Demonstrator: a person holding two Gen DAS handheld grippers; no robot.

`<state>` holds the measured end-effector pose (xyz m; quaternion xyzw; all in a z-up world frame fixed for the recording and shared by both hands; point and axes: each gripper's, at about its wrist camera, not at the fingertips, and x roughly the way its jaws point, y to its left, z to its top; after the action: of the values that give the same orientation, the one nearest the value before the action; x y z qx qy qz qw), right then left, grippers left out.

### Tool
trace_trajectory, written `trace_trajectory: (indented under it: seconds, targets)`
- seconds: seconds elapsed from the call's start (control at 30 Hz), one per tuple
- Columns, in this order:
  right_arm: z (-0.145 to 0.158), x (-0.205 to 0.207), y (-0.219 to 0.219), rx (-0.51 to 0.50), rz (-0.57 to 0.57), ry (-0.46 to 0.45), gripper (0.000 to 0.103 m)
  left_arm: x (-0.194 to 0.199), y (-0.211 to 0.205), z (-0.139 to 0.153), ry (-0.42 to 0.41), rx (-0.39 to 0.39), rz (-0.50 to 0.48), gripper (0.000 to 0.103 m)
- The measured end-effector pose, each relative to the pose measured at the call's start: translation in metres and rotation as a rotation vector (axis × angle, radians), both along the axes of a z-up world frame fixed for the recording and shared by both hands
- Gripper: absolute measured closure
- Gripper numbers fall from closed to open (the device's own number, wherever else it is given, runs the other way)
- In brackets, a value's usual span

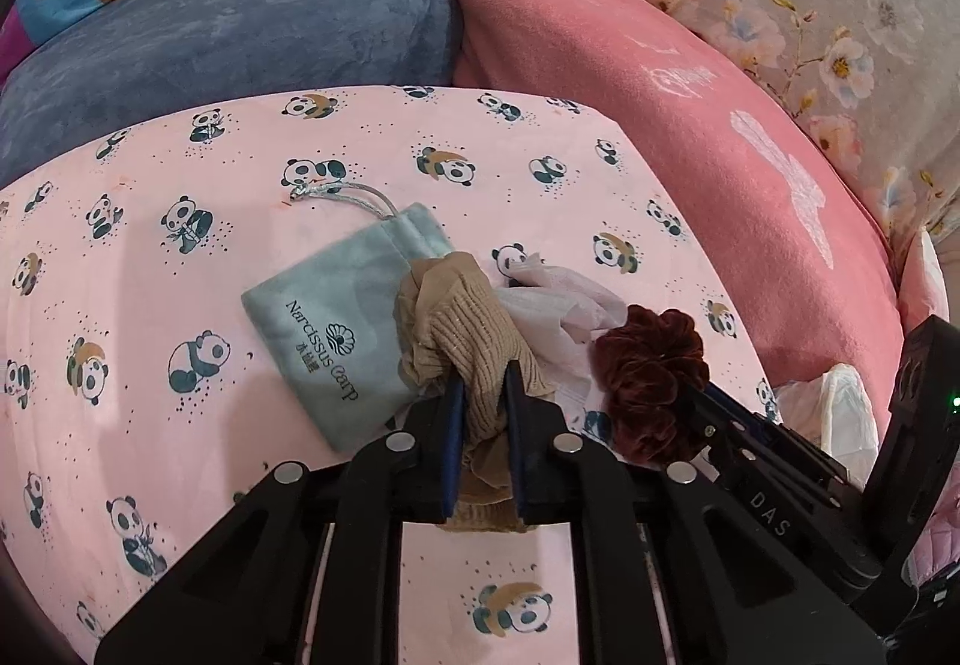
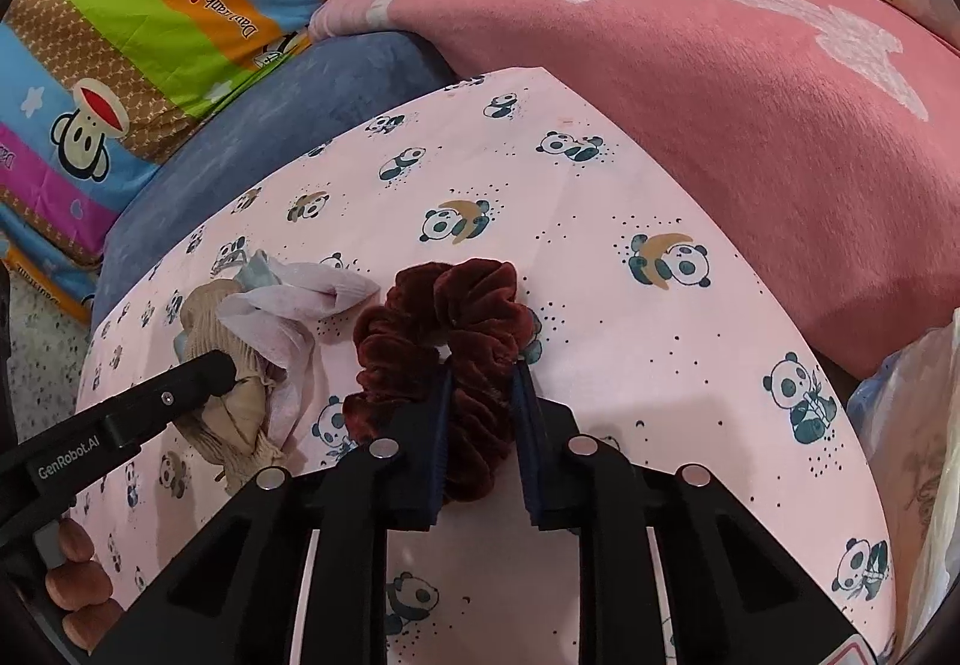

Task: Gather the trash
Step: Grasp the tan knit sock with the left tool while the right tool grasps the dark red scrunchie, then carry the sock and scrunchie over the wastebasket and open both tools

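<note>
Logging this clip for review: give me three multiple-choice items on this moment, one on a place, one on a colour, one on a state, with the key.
1. Where does the grey-blue pouch lie?
A. on the panda-print sheet, partly under the tan sock
B. on the blue cushion
C. inside a plastic bag

2. What colour is the scrunchie?
A. green
B. dark red-brown
C. white

3. What is the left claw doing?
A. open above the pouch
B. shut on the tan sock
C. shut on the tissue

Key: 1 A, the sock overlaps the pouch's edge on the sheet. 2 B, its velvet shows in both views. 3 B, the sock's ribbed knit is pinched between its pads.
</note>
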<state>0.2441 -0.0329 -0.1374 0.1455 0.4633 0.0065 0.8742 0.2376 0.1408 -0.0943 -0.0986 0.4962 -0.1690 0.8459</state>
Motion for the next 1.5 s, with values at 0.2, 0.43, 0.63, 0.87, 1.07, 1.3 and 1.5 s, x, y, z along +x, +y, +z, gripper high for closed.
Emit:
trace_trajectory:
  seconds: [0.2,0.43,0.63,0.87,1.07,1.3,1.5]
  targets:
    - [0.025,-0.023,0.006,-0.006,0.021,-0.059,0.087,-0.016,-0.002,0.022,-0.037,0.004,0.007,0.091]
    - [0.074,-0.052,0.004,0.006,0.015,-0.166,0.087,-0.037,-0.011,0.065,-0.12,-0.002,-0.002,0.091]
    - [0.124,-0.085,-0.006,0.002,0.003,-0.263,0.087,-0.06,-0.031,0.101,-0.202,-0.001,-0.045,0.091]
    - [0.172,-0.126,-0.029,-0.003,-0.034,-0.364,0.087,-0.089,-0.061,0.138,-0.289,-0.003,-0.108,0.091]
    - [0.198,-0.159,-0.055,-0.015,-0.082,-0.418,0.087,-0.112,-0.093,0.157,-0.341,-0.002,-0.173,0.091]
    - [0.216,-0.198,-0.092,-0.023,-0.152,-0.454,0.087,-0.136,-0.139,0.169,-0.381,0.008,-0.264,0.091]
    - [0.222,-0.233,-0.132,-0.025,-0.229,-0.479,0.087,-0.155,-0.175,0.173,-0.398,0.015,-0.338,0.091]
